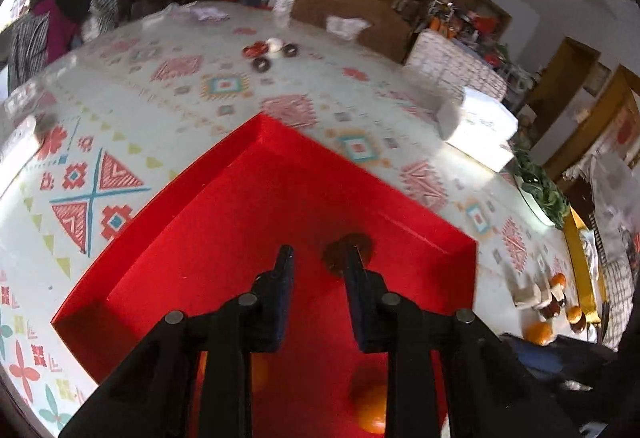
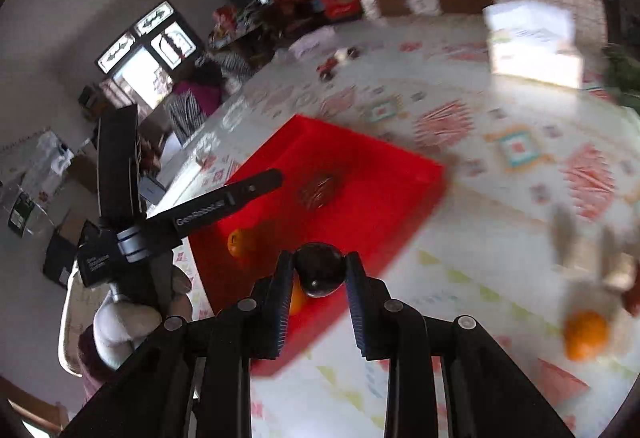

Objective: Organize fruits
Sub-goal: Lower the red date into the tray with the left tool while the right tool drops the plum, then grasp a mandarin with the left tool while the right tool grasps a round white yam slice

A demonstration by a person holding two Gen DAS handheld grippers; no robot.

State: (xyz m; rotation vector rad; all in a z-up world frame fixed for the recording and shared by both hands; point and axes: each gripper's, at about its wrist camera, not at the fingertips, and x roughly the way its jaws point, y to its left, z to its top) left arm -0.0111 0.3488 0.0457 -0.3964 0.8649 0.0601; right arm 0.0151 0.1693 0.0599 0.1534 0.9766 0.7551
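Observation:
A red tray (image 1: 160,222) lies on the patterned table; it also shows in the right wrist view (image 2: 400,198). My left gripper (image 1: 319,258) hangs open and empty over the tray, above a dark round fruit (image 1: 340,248) and two oranges (image 1: 370,412). My right gripper (image 2: 319,264) is shut on a dark round fruit (image 2: 320,274) and holds it above the tray's near edge. In that view the tray holds a dark fruit (image 2: 318,190) and an orange (image 2: 240,242). The left gripper's fingers (image 2: 240,190) reach in over the tray from the left.
A loose orange (image 2: 586,334) lies on the table right of the tray, also seen in the left wrist view (image 1: 540,332) beside small brown-and-white items (image 1: 554,298). A white box (image 1: 480,126) stands beyond the tray. Small toys (image 1: 268,52) and a cardboard box (image 1: 352,14) sit at the far side.

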